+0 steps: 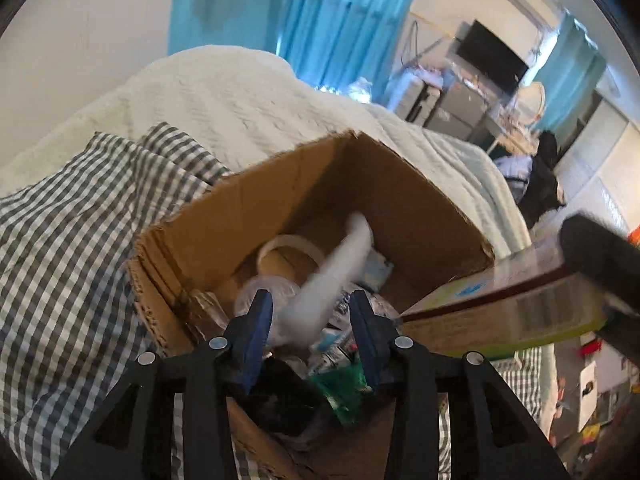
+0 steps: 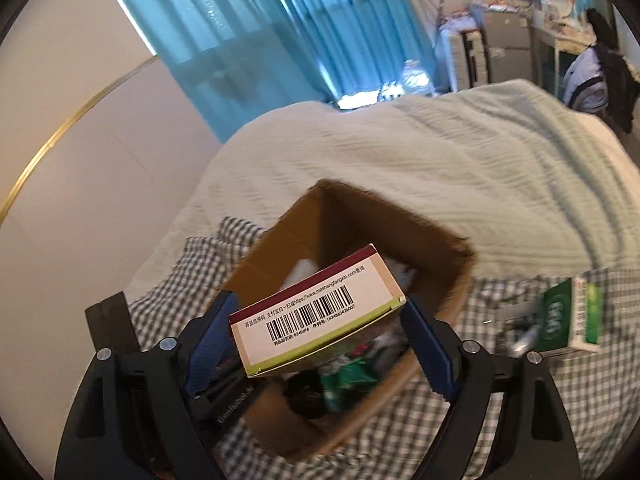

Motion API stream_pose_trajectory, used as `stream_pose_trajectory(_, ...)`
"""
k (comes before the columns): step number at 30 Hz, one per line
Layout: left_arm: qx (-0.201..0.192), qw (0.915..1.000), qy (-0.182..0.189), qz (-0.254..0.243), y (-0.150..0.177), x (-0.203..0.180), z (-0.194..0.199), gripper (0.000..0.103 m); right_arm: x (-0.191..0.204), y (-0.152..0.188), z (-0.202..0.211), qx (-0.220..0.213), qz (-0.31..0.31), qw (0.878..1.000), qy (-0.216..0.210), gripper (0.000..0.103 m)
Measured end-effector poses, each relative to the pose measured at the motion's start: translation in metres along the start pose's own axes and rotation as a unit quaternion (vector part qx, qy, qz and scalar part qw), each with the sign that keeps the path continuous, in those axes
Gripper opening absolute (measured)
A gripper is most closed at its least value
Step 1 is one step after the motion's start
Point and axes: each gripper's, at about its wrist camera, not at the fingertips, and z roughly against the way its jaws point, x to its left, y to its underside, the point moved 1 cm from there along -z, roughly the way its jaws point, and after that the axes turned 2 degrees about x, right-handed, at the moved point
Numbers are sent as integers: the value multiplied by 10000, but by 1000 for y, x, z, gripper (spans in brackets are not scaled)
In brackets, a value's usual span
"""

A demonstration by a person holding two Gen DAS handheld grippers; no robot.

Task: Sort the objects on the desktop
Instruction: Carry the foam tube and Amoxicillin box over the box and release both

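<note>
An open cardboard box [image 1: 392, 184] sits on a checked cloth [image 1: 64, 264] and holds several small items, among them a tape roll [image 1: 288, 258] and a blurred white tube [image 1: 332, 284]. My left gripper [image 1: 312, 316] is open over the box, with the white tube between its fingers, apart from both. My right gripper [image 2: 320, 332] is shut on a medicine carton [image 2: 316, 312] with a barcode and holds it above the box [image 2: 400, 224]. The carton also shows at the right of the left wrist view [image 1: 508, 308].
A green and white carton [image 2: 568, 316] lies on the checked cloth [image 2: 520, 384] right of the box. A pale quilt [image 2: 440, 168] covers the bed behind. Blue curtains [image 2: 260, 28] hang at the back. Furniture and clutter stand at the far right.
</note>
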Motion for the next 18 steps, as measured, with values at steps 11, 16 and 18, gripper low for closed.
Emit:
stream_pose_trajectory(11,-153,9996,180,142,-3,-10,12,68,-44,-8,36,-327,-46,9984,466,85)
stream_pose_trajectory(16,-153,9989,411,-172,1,-46,16,68,-110,-7,62,-374,-369,9919,1155,85)
stream_pose_trajectory(18,-123,9980,511,-341,4,-66,17,68,-147,0,67,-245,-653,9875,1415,85)
